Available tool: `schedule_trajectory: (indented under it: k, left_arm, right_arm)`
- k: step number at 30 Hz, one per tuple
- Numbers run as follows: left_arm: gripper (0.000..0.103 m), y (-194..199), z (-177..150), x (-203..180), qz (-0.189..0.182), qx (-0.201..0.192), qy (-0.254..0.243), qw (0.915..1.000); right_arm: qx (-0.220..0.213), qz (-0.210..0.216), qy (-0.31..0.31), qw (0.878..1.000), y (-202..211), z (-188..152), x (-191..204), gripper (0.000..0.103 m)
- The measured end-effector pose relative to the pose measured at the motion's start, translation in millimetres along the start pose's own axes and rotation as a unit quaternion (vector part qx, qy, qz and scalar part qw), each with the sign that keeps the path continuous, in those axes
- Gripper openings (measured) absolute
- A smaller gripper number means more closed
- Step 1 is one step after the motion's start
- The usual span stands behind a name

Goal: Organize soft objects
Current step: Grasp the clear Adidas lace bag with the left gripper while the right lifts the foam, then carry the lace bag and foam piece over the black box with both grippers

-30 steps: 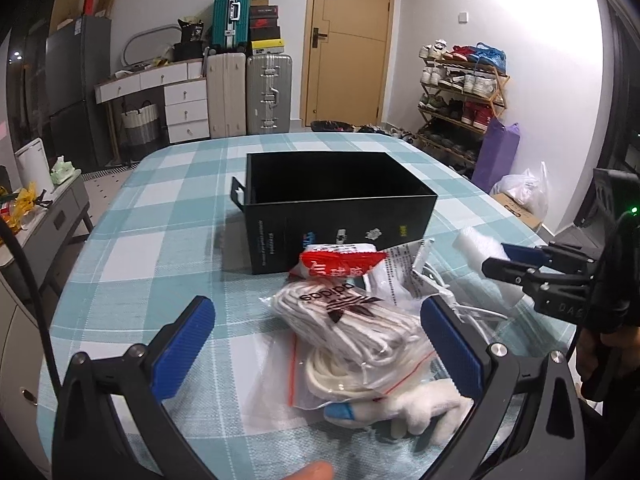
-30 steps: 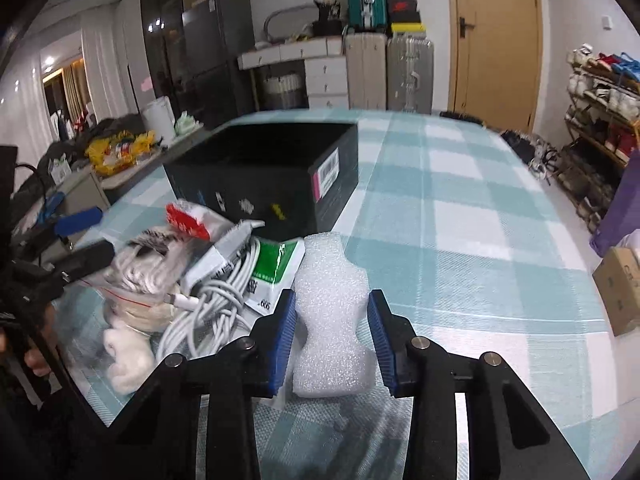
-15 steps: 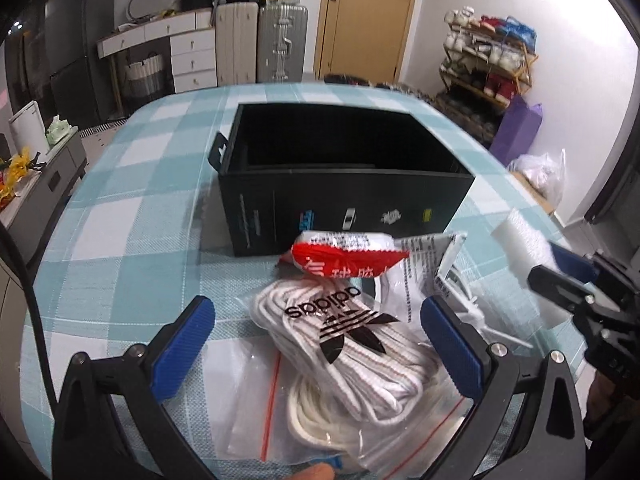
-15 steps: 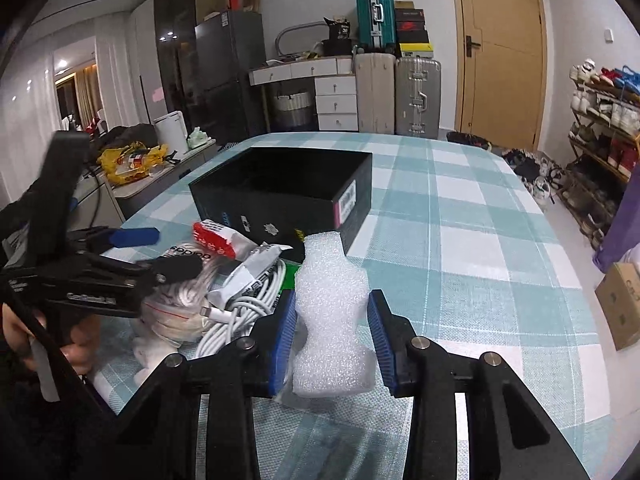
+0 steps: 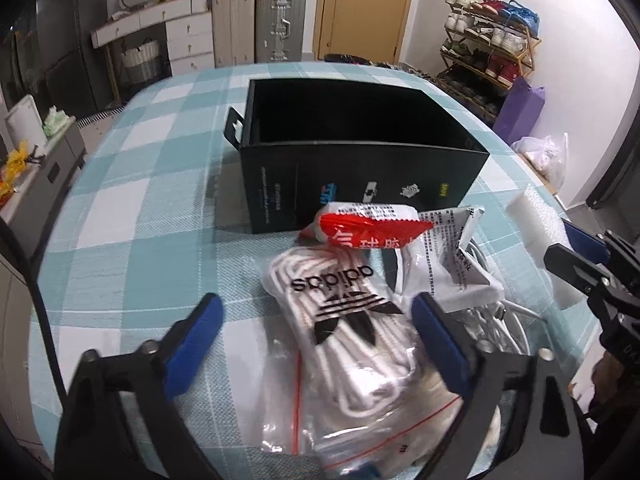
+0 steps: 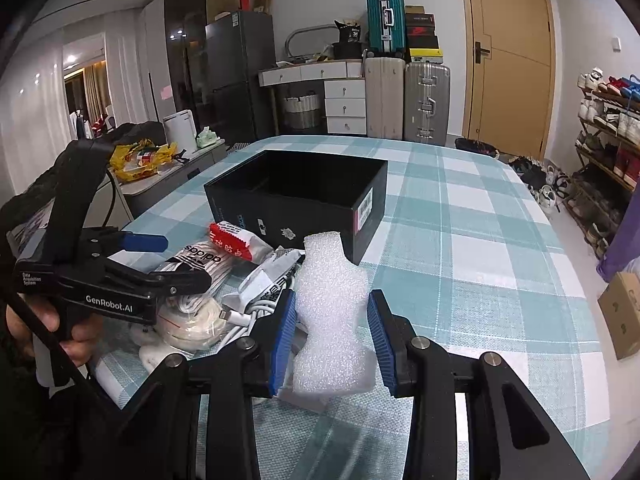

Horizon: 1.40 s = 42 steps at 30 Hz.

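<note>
Soft objects: none in black box (image 5: 360, 148) yet. Right gripper (image 6: 331, 336) clamps foam piece (image 6: 330, 308); left gripper (image 5: 316, 344) jaws closing around bagged laces (image 5: 352, 320), no contact yet.

The worktop (image 5: 132, 184) wears a teal-and-white check cloth. The open box (image 5: 360, 176) at its far middle is black. Near it lie a red-and-white packet (image 5: 368, 228), white laces (image 5: 352, 328) under a black logo, and white foam (image 6: 332, 308). Both tools' pads (image 5: 192, 344) are blue.
</note>
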<state>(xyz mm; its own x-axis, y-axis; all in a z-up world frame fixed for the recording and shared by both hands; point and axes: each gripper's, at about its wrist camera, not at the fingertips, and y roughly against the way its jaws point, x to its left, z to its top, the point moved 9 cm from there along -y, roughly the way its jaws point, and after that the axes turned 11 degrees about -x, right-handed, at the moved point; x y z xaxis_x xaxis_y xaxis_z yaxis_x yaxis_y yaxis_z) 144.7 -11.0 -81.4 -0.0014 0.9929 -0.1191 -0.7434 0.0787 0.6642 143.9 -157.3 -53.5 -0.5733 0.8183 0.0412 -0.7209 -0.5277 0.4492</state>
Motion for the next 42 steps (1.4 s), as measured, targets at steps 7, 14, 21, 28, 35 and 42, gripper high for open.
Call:
schedule_trajectory:
  k: [7, 14, 21, 28, 35, 42]
  left_arm:
    - [0.044, -4.1, -5.6, -4.9, -0.027, 0.015, 0.022, 0.9993]
    - [0.036, 10.5, -6.5, -4.6, -0.033, -0.003, 0.014, 0.9993]
    - [0.035, 33.4, -3.2, 2.4, -0.04, -0.029, 0.007, 0.9988]
    - [0.035, 61.2, 21.0, 11.6, -0.041, -0.085, 0.01, 0.9955]
    - [0.035, 79.2, 44.5, 13.7, -0.041, -0.135, 0.005, 0.99]
    - [0.035, 79.1, 66.3, 15.2, -0.042, -0.159, 0.003, 0.9864]
  right_arm:
    - [-0.001, -0.002, 0.001, 1.0, 1.0, 1.4, 1.5, 0.037]
    - [-0.006, 0.001, 0.005, 1.0, 4.4, 3.6, 5.2, 0.037]
    - [-0.019, 0.004, 0.007, 1.0, 10.5, 8.8, 9.7, 0.037]
    - [-0.043, 0.024, -0.006, 0.999, 20.0, 21.7, 16.6, 0.037]
    - [-0.063, 0.041, -0.014, 0.997, 24.0, 41.7, 20.5, 0.037]
    - [-0.078, 0.057, -0.027, 0.995, 22.1, 63.9, 22.7, 0.037]
